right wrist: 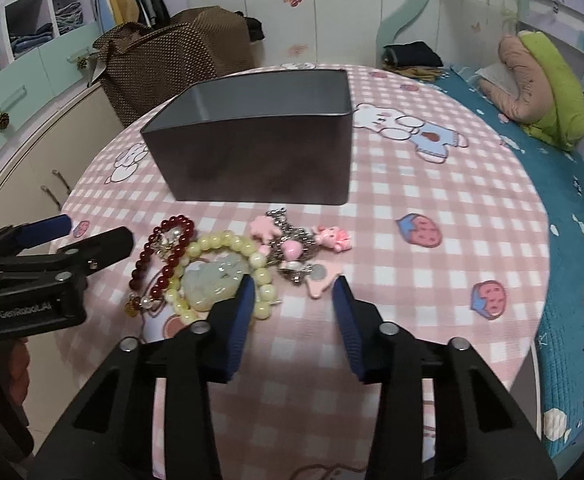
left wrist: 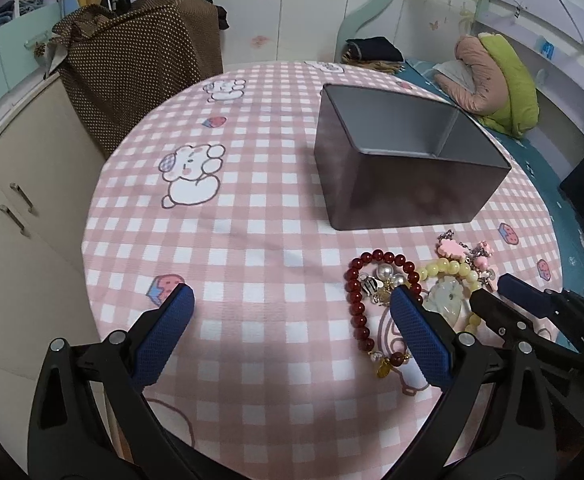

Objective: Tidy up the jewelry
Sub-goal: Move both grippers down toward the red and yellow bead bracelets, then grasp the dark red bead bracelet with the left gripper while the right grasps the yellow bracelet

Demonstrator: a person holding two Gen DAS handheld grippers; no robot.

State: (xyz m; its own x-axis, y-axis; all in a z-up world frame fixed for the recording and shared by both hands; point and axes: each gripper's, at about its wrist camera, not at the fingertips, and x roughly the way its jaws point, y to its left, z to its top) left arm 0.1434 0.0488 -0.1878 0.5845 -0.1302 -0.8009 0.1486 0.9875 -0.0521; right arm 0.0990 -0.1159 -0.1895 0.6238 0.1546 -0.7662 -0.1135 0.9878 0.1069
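A pile of jewelry lies on the pink checked tablecloth in front of a dark grey open box (left wrist: 395,168) (right wrist: 260,152). It holds a dark red bead bracelet (left wrist: 357,300) (right wrist: 144,260), a pale yellow bead bracelet (left wrist: 447,268) (right wrist: 228,240) with a jade pendant (right wrist: 212,282), and a silver chain with pink charms (right wrist: 292,250) (left wrist: 463,250). My left gripper (left wrist: 292,296) is open and empty, its right finger beside the red bracelet. My right gripper (right wrist: 293,286) is open and empty, just short of the pink charms; it also shows in the left wrist view (left wrist: 491,292).
The box has a divider inside (left wrist: 447,132). The round table (left wrist: 220,216) stands next to a cabinet (left wrist: 16,208) on the left and a bed with a teal sheet (right wrist: 571,240) on the right. A brown dotted bag (left wrist: 140,60) stands behind the table.
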